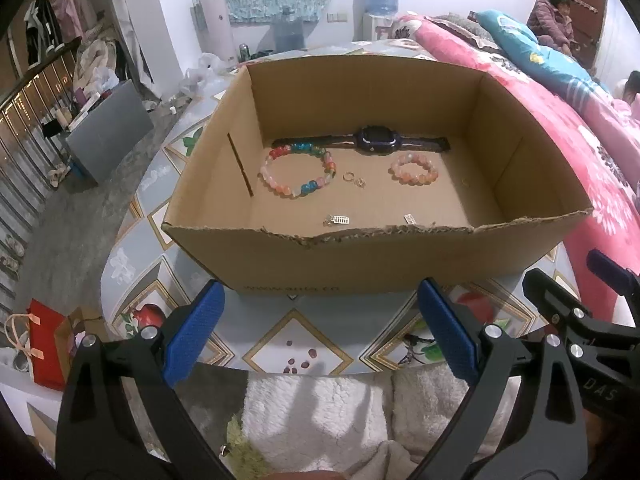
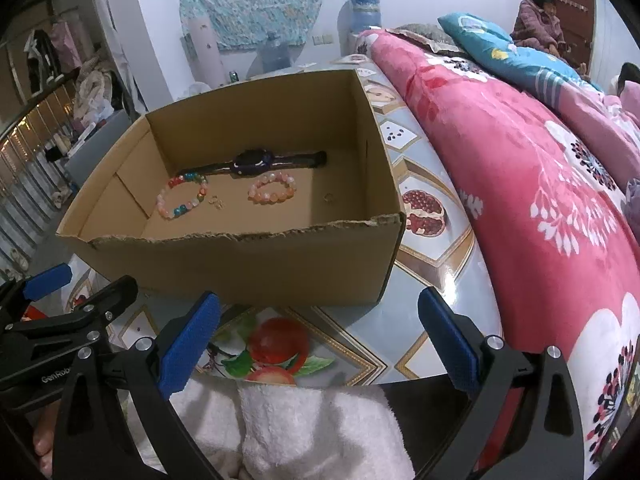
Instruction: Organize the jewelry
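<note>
So both sets of fingers are spread wide apart and hold nothing. The left gripper (image 1: 320,334) hovers low over the near edge of the table (image 1: 296,332), level, pointing straight at the cardboard box (image 1: 360,256), whose torn near wall stands between the fingertips and everything inside. Past that wall, left to right: a multicolour bead bracelet (image 1: 296,174) ahead of the left finger, a couple of small gold rings (image 1: 354,179) near the middle, then a pink bead bracelet (image 1: 415,168) toward the right finger. A dark smartwatch (image 1: 376,141) lies flat along the far wall behind them. Two tiny silver charms (image 1: 339,220) sit just inside the near wall.

The right gripper (image 2: 318,338) sits beside the left, also level, with the box ahead and left of its fingers and a pink floral quilt (image 2: 520,160) well off to the right. A white fluffy towel (image 2: 304,428) lies under both grippers.

Writing: "GenRob" shows on the left gripper's body in the right wrist view, "DAS" on the right gripper's body in the left wrist view. Print on the box front is too blurry to read.
</note>
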A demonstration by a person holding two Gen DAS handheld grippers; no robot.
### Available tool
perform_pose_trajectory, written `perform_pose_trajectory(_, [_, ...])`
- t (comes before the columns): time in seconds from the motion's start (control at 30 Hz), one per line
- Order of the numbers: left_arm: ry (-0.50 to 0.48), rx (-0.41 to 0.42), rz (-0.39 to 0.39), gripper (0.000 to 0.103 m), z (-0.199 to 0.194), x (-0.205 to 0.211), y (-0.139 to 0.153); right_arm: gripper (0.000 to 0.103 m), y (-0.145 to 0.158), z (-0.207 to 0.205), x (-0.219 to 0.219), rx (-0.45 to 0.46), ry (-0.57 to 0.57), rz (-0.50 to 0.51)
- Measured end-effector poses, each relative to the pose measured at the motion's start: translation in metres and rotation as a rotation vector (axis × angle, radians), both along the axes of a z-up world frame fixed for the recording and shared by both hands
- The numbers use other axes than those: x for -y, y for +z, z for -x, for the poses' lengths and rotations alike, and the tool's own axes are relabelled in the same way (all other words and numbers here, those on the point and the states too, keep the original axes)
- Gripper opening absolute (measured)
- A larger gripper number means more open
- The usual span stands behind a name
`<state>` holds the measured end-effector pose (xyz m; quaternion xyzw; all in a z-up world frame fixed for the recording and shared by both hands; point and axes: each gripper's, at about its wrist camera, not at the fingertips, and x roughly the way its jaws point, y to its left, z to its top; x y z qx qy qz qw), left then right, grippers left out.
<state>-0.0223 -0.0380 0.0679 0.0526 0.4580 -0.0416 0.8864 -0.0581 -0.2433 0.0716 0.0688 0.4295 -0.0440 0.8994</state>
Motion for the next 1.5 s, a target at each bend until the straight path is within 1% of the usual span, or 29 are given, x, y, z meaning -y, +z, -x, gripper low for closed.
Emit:
perform_pose_trajectory(0.33, [0.003, -0.024, 0.006, 0.093, -0.003, 0.001, -0.005, 0.096, -0.004, -0.004, -0.001, -0.023, 0.004, 0.002])
perform_pose_trajectory(1.5, [0.005, -0.044, 0.008, 0.093, -0.008, -0.001, -0.013, 0.096, -0.013, -0.010, -0.002, -0.057, 0.006, -0.003])
